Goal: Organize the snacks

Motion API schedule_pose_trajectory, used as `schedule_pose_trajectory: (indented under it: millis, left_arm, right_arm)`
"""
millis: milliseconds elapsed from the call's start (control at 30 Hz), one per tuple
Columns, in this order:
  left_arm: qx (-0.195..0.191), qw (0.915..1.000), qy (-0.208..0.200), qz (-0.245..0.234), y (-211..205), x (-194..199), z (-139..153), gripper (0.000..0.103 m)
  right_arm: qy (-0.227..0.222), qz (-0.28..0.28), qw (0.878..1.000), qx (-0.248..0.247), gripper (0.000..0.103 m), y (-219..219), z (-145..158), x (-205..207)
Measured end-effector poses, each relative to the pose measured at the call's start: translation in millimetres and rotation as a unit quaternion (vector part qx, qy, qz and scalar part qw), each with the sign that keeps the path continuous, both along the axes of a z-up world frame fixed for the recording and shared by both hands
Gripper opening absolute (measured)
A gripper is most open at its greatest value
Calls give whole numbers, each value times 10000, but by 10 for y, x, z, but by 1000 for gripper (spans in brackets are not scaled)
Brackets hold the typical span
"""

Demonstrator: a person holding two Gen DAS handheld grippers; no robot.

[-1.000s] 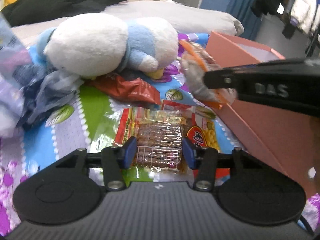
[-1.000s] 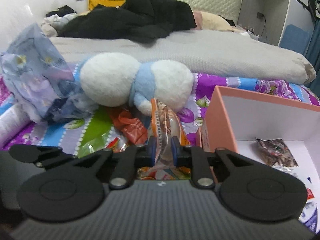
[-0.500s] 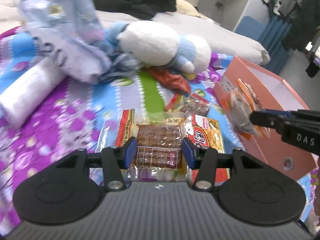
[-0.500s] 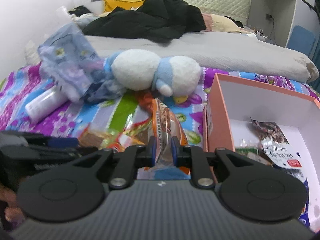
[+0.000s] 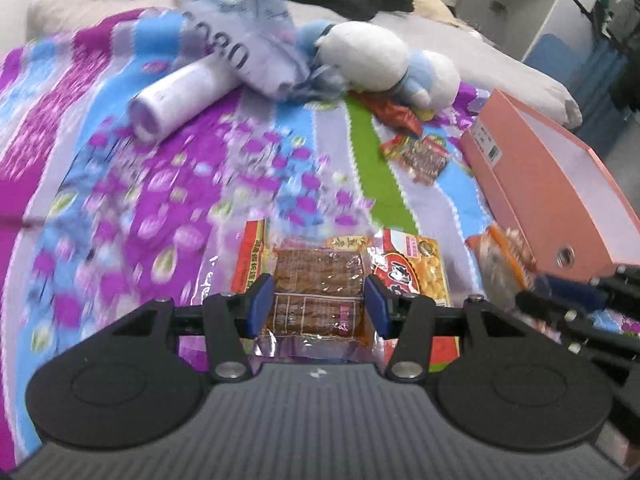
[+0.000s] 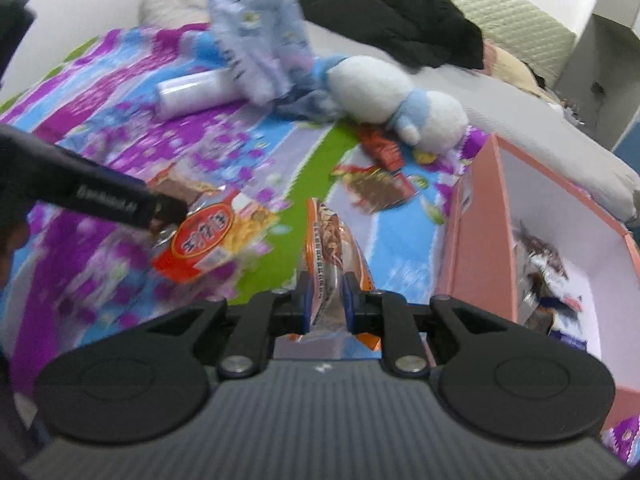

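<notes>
My left gripper [image 5: 319,304] is shut on a clear pack of brown strips [image 5: 320,276], with a red and yellow snack pack [image 5: 408,268] caught beside it, both lifted over the flowered bedspread. In the right wrist view the left gripper [image 6: 168,216] comes in from the left with the red pack [image 6: 204,236] hanging from it. My right gripper [image 6: 326,300] is shut on an orange-edged clear snack pack [image 6: 328,248], just left of the open pink box [image 6: 472,220]. The box [image 5: 540,184] holds several packs [image 6: 540,256].
A red wrapper [image 6: 380,148] and a small snack pack [image 6: 376,188] lie on the bedspread before a white and blue plush toy [image 6: 392,92]. Left of the toy are a white cylinder [image 5: 180,96] and a crumpled printed bag [image 5: 248,40]. Black clothes [image 6: 400,24] lie on the grey duvet behind.
Both grippers have drawn back from the plush toy with their packs still held, and both views have rolled. More of the bedspread, the cylinder and the bag have come into view.
</notes>
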State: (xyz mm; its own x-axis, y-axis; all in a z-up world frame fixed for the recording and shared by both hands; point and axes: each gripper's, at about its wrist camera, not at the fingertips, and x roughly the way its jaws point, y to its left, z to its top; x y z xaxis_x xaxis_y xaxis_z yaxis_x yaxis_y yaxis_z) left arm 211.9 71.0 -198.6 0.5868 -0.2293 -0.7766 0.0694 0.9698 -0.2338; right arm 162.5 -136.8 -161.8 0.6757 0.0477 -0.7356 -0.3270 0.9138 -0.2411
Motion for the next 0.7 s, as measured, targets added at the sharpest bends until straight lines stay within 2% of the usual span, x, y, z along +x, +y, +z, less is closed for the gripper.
schedule_pose_trajectory:
  millis: [167,233,333,367,433,467,500,600,700]
  left_arm:
    - [-53,9998,113,162,32,-344,-21,56]
    - [-151,9995,173,224,41,-444,-69,56]
    - [-159,9992,225,293,38,-546,-142,56]
    - [-114,9992,225,308,32,-581,-159,56]
    - [-125,9989,238,374,47,-596,-187,56]
    - [-152,9987,234,426,61,-609,-192,56]
    - [-161,9985,236,470,79,-610,-194,56]
    - [-164,9982,216,543,86,-635,-175,56]
    - [-105,9984,181,525,68,-638,-148,56]
  right_arm:
    - [66,196,9997,-88,22,88,-143,-354]
    - [104,238,9997,12,22,80,-210,-450]
    - [166,271,9993,203,28,50,-306,-542]
    - [192,240,9991,279,33,34,-322,-557]
    - [246,145,9981,553,53,-15,-330,-585]
    - [298,97,9969,726,68,-38,-328,-600]
    - [364,60,9950,927,76,-72,-317,-612]
    - [486,-235,9872,1502,77,-209,-292,-620]
    - [605,-947,9708,2117,81,-393,-345,-577]
